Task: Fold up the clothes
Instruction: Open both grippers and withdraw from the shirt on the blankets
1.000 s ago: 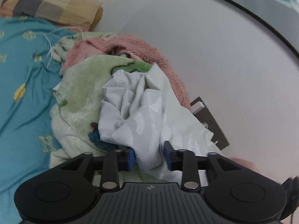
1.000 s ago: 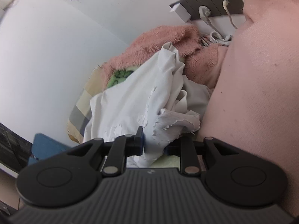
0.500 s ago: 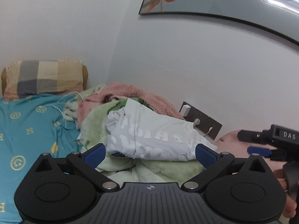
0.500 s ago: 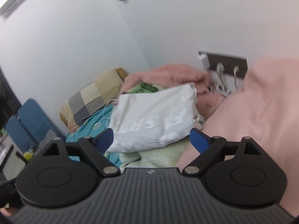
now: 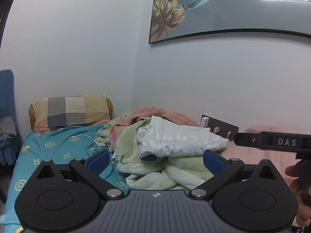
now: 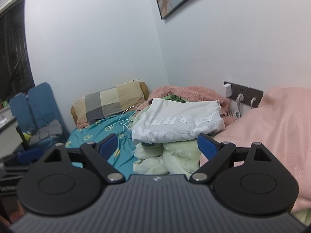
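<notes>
A folded white garment with cracked white lettering (image 5: 180, 141) (image 6: 178, 124) lies on top of a heap of green fleece (image 5: 155, 172) (image 6: 171, 159) and pink fluffy blanket (image 5: 161, 112) (image 6: 186, 93) against the wall. My left gripper (image 5: 156, 162) stands open, well back from the heap, nothing between its blue pads. My right gripper (image 6: 157, 146) is open too, also drawn back and empty. In the left wrist view the right gripper's black body, marked DAS (image 5: 281, 141), juts in at the right edge with a hand (image 5: 299, 194) behind it.
A teal patterned sheet (image 5: 54, 151) covers the bed, a checked pillow (image 5: 70, 110) at its head. A white cable (image 5: 93, 134) trails beside the heap. Wall sockets (image 6: 243, 95) sit behind it; a pink cushion (image 6: 272, 128) fills the right. Blue chairs (image 6: 33, 104) stand left.
Both grippers let go of the white garment, opened wide and pulled back and up from the heap. The garment now rests folded on the blankets.
</notes>
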Tool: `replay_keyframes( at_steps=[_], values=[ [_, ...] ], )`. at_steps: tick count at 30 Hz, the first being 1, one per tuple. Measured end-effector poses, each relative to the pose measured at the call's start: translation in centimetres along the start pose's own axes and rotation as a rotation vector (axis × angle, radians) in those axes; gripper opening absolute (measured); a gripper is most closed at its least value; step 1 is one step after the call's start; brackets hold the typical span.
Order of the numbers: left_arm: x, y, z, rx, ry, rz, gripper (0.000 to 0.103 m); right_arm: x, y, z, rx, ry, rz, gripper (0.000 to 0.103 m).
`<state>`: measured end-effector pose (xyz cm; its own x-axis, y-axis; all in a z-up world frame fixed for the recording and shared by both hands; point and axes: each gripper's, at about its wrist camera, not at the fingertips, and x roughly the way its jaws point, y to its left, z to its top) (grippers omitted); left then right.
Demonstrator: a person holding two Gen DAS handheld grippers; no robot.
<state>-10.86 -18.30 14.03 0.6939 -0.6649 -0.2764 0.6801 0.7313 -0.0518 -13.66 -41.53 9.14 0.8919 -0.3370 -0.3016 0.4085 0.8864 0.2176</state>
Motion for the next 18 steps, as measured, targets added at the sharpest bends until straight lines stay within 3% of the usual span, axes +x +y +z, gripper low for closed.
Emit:
replay_keyframes(
  at_steps=[8, 18],
  values=[
    [-1.2, 0.0, -0.5, 0.019, -0.028, 0.000, 0.103, -1.3, 2.4, -1.4, -0.076, -0.074, -0.038, 0.090],
    [-0.5, 0.8, -1.2, 0.009, -0.002, -0.002, 0.103, -0.6, 3.2, -2.1, -0.102, -0.055, -0.059, 0.090]
  ],
)
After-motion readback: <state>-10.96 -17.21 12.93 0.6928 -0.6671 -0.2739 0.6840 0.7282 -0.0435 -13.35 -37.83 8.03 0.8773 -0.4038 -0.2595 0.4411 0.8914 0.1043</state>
